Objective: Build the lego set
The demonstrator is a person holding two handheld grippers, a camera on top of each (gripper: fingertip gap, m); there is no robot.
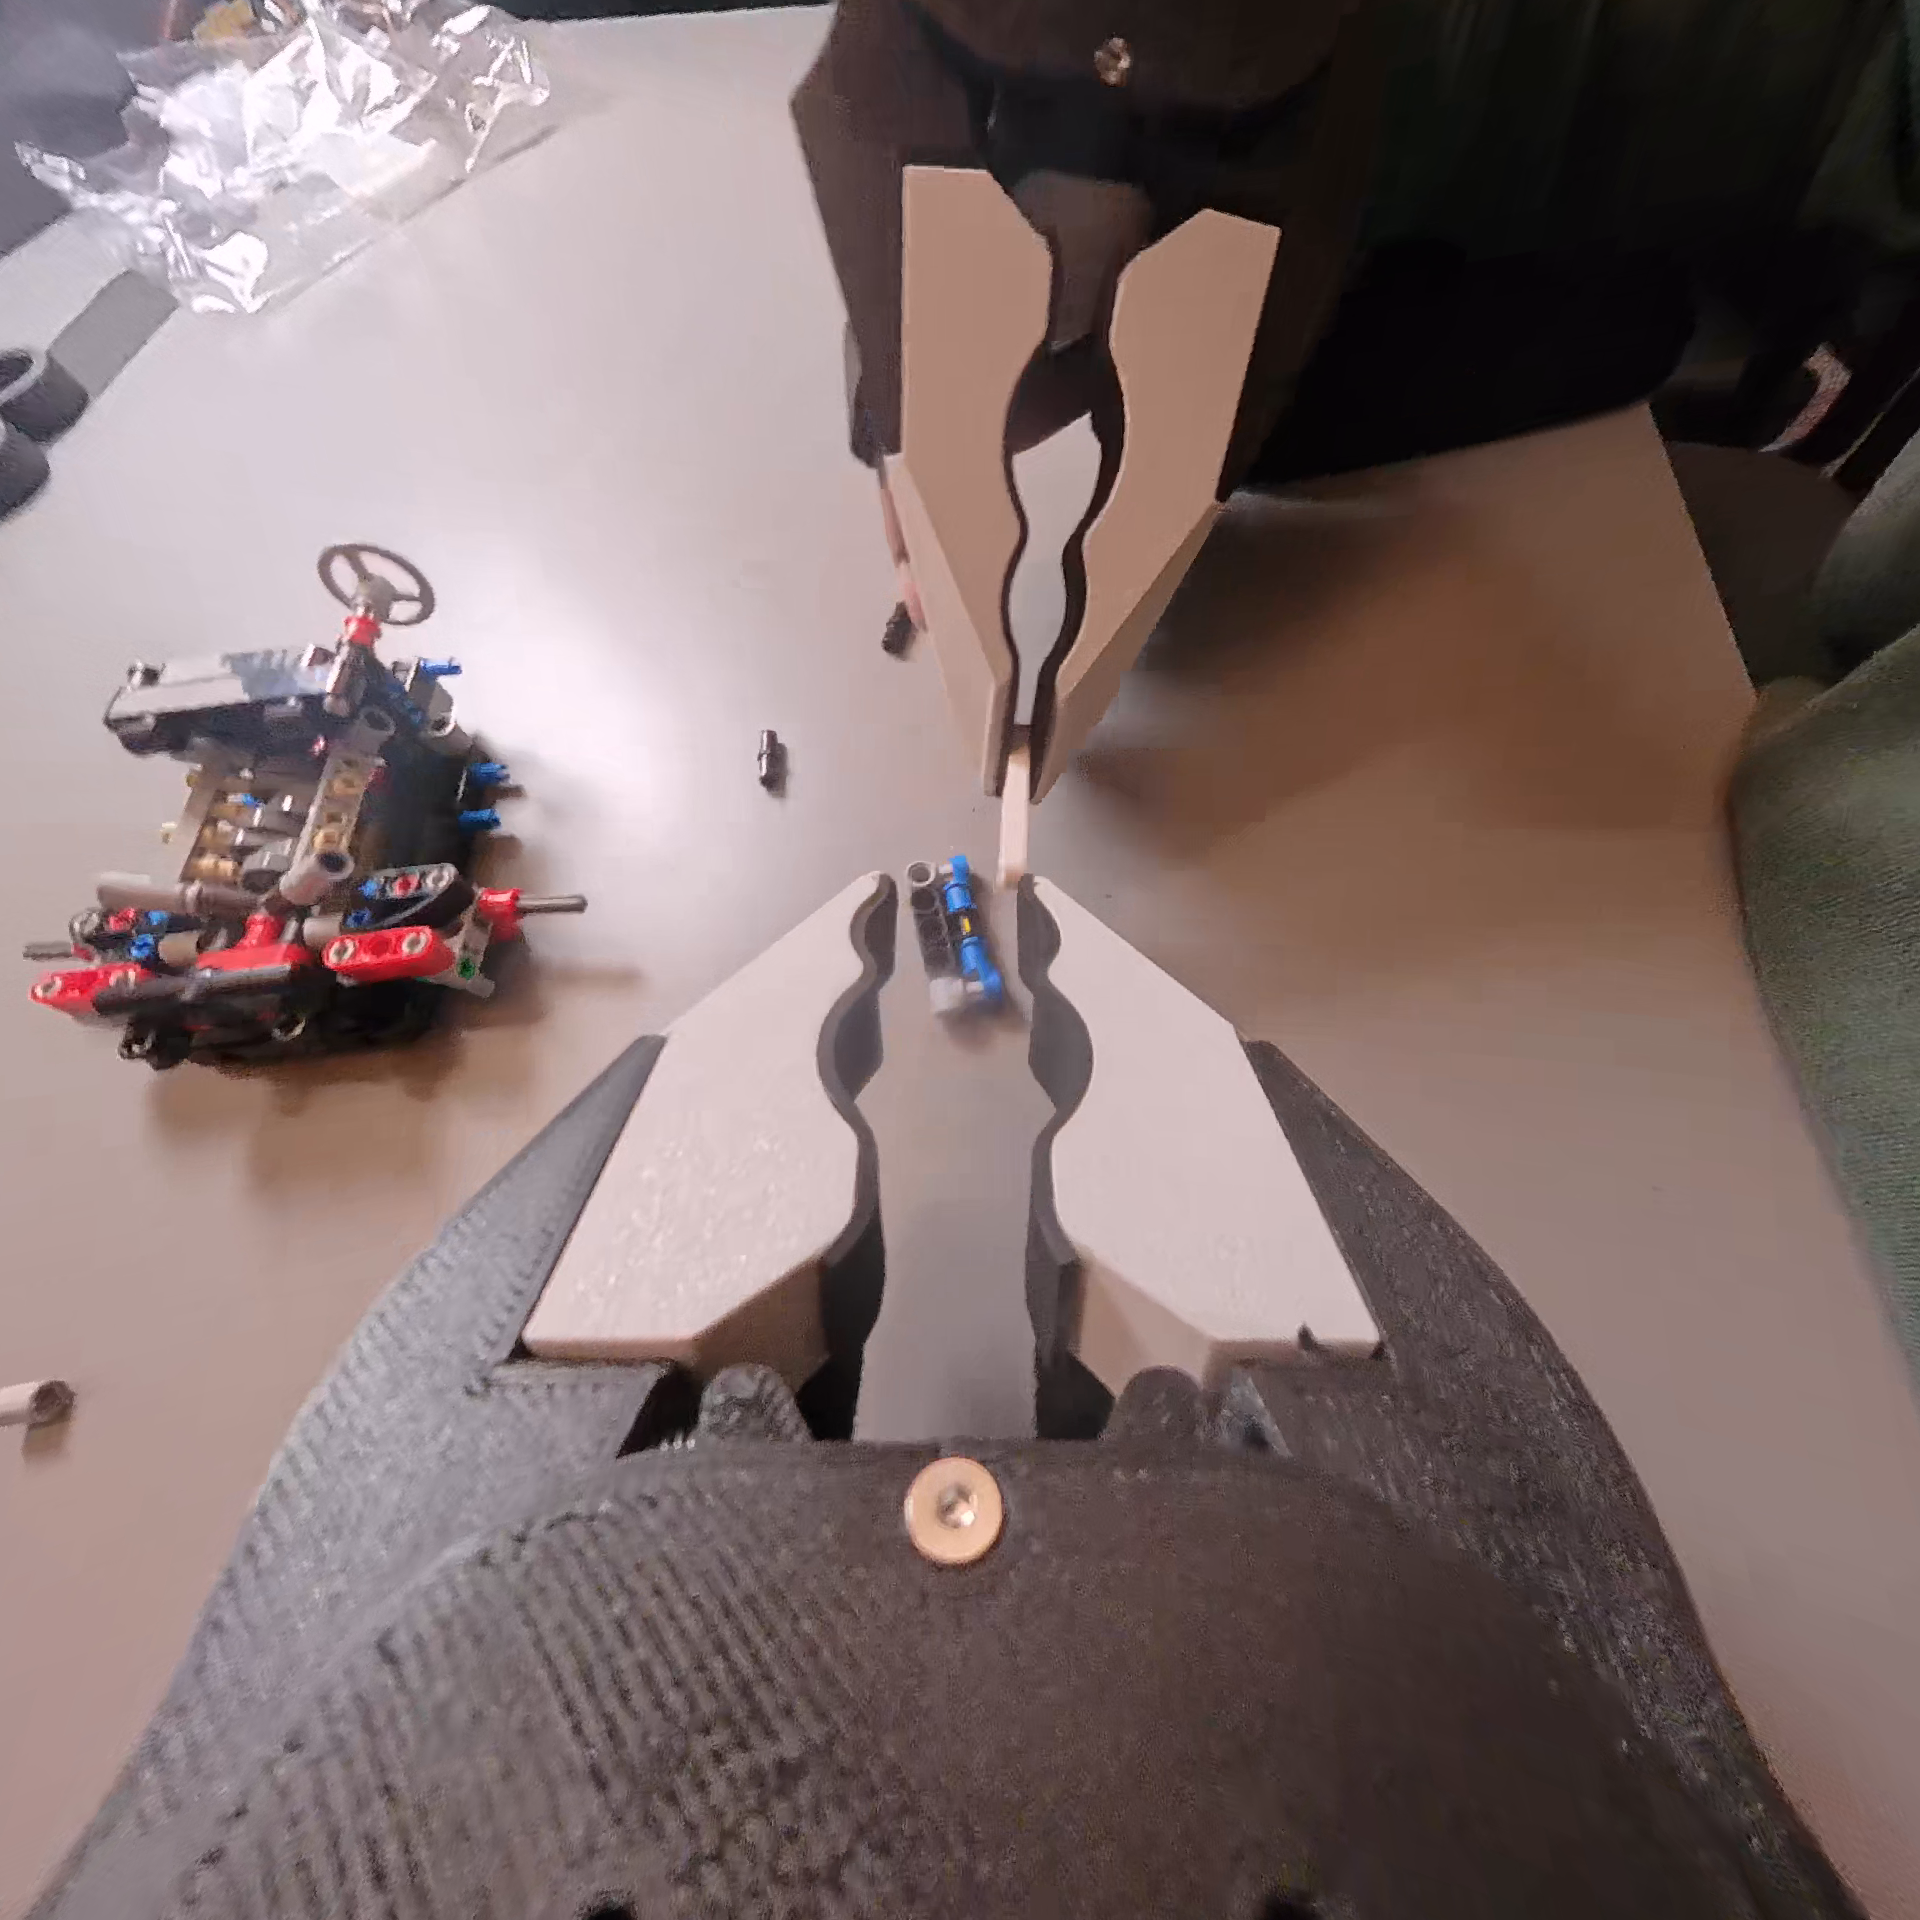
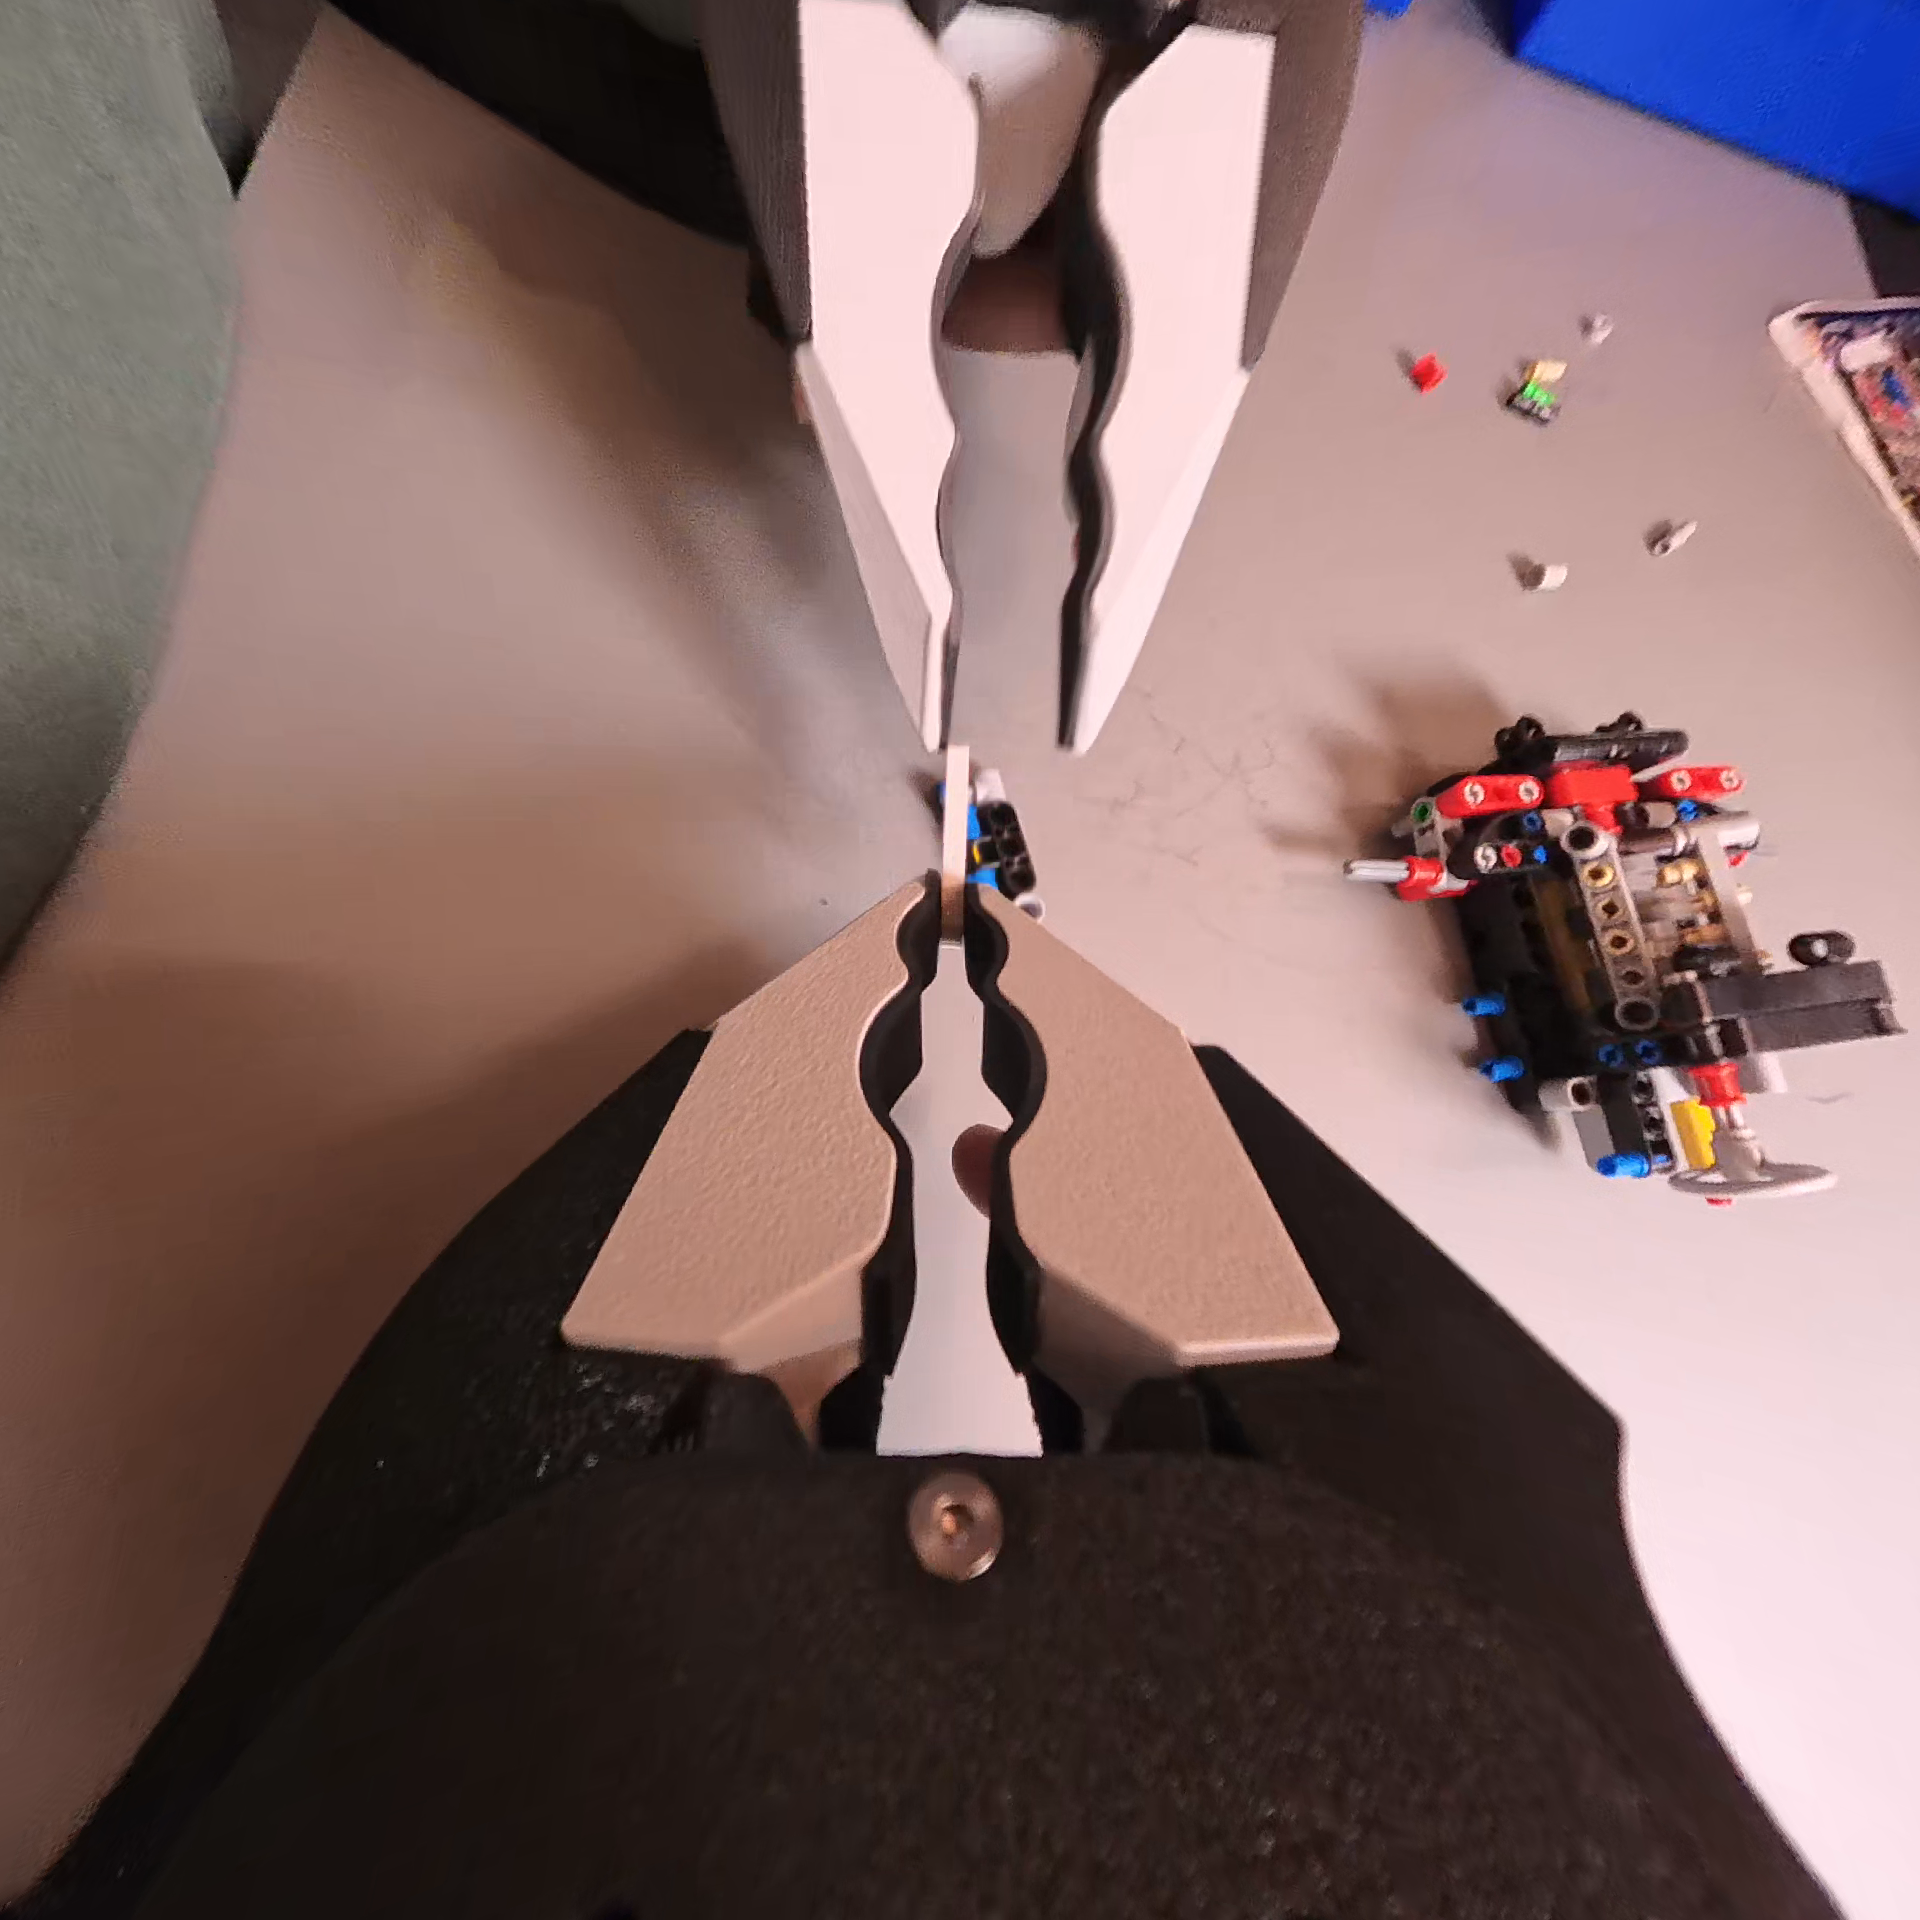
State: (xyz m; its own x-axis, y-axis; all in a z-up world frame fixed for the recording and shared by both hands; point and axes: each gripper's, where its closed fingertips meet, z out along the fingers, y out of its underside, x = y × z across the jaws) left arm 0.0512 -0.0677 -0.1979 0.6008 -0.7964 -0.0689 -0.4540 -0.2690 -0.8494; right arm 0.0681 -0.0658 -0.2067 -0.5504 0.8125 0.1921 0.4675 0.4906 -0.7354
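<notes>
**Two grippers tip to tip over the bench**

The left gripper reaches forward low over the bench, its two pale fingers spread apart with a clear gap between the tips. The right gripper faces it from the opposite side, tips nearly meeting the left gripper's. Its fingers are drawn close together, pinching a thin pale strip that sticks out past the tips towards the left gripper. Both grippers angle downward towards the bench, close above its surface.
</notes>
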